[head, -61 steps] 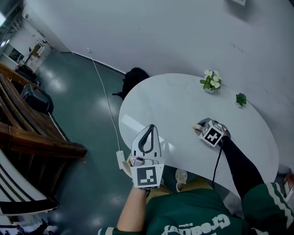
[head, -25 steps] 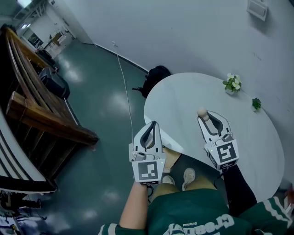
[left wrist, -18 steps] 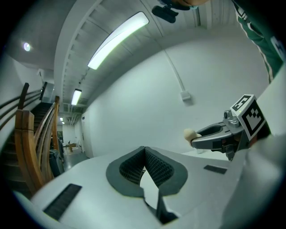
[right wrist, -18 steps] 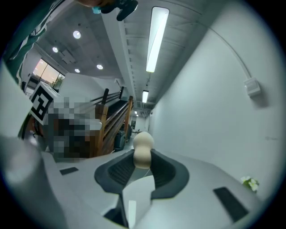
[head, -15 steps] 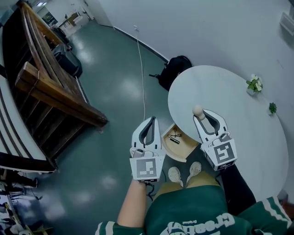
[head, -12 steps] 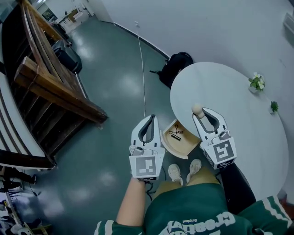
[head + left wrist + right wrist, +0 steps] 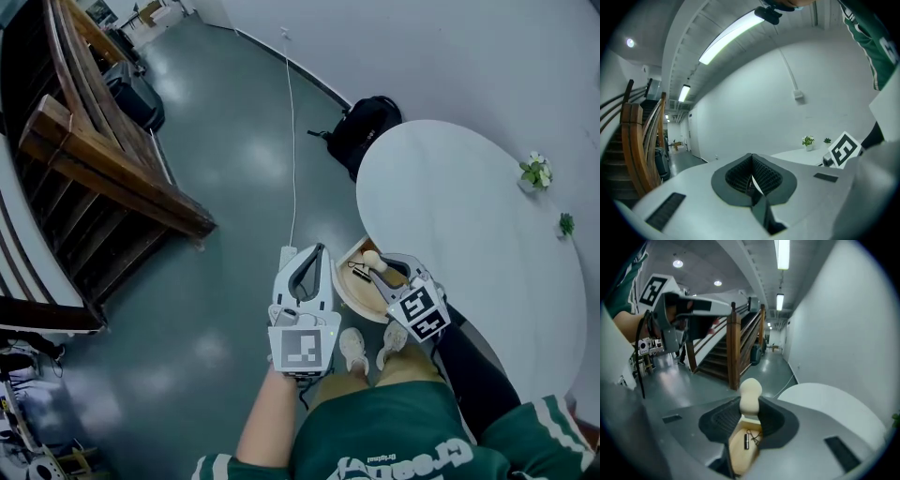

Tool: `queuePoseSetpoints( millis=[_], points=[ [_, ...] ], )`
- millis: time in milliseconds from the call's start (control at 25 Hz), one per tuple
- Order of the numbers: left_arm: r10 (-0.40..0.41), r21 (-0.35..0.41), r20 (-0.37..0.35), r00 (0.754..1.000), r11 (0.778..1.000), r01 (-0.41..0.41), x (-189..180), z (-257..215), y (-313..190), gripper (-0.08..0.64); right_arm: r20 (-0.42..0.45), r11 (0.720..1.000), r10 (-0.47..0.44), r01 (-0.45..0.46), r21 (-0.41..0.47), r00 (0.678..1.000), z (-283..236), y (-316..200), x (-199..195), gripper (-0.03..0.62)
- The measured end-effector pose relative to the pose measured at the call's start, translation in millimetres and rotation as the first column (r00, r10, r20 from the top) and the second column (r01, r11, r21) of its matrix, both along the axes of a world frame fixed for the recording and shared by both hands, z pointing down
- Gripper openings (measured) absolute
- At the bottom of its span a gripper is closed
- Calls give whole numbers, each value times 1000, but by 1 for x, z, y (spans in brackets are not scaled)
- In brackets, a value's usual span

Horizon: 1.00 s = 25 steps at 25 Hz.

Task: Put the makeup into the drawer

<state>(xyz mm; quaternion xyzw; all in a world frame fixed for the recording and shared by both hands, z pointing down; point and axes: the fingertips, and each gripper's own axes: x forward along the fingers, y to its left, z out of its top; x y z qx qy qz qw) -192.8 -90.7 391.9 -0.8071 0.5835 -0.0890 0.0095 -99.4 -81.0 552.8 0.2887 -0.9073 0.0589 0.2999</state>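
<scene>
Hanging over the open drawer, the right gripper is clamped on the makeup sponge, a beige piece whose round head stands out above the jaws. I judge that the pick-up is done and the carrying is nearly done. The release into the drawer is not yet made, and closing the drawer may come after it. The left gripper has its jaws together with nothing between them, and it is just beside the drawer, not touching it.

The head view shows the whole layout: the wooden drawer at the edge of the white round table, with both grippers next to it. The right gripper view shows the grip closely: the dark pads press the lower part of the sponge, and below them lies the drawer floor with a small dark stick on it. The left gripper view adds only its closed jaws and 2 small plants far off on the table.
</scene>
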Motion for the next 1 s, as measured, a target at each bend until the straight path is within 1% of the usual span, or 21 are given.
queuePoseSetpoints(
  millis=[120, 200, 320, 440, 560, 680, 840, 1000],
  points=[
    [1, -15, 5, 1000, 1000, -1, -2, 12, 1, -5, -60, 995, -62, 57, -82, 996, 47, 11, -10, 114],
    [1, -23, 6, 1000, 1000, 0, -4, 19, 2, -5, -103, 987, -88, 73, -142, 991, 77, 17, -10, 117],
    [-3, -37, 10, 1000, 999, 3, -6, 32, 2, -5, -154, 970, -99, 61, -235, 983, 120, 24, -2, 120],
    [-11, -54, -2, 1000, 999, 11, -8, 41, 3, -5, -207, 951, -120, 53, -303, 971, 153, 29, 8, 123],
    [-22, -72, -11, 1000, 997, 21, -12, 50, 5, -5, -246, 933, -164, 69, -353, 955, 177, 35, 11, 126],
    [-40, -96, -17, 999, 995, 38, -19, 59, 6, -5, -277, 915, -188, 66, -397, 942, 202, 37, 11, 126],
    [-42, -110, 11, 999, 993, 43, -25, 69, 8, -5, -300, 898, -210, 62, -435, 930, 227, 37, 10, 127],
    [-69, -143, 11, 998, 987, 70, -35, 83, 10, -5, -324, 872, -248, 65, -485, 913, 252, 40, 11, 129]
  ],
)
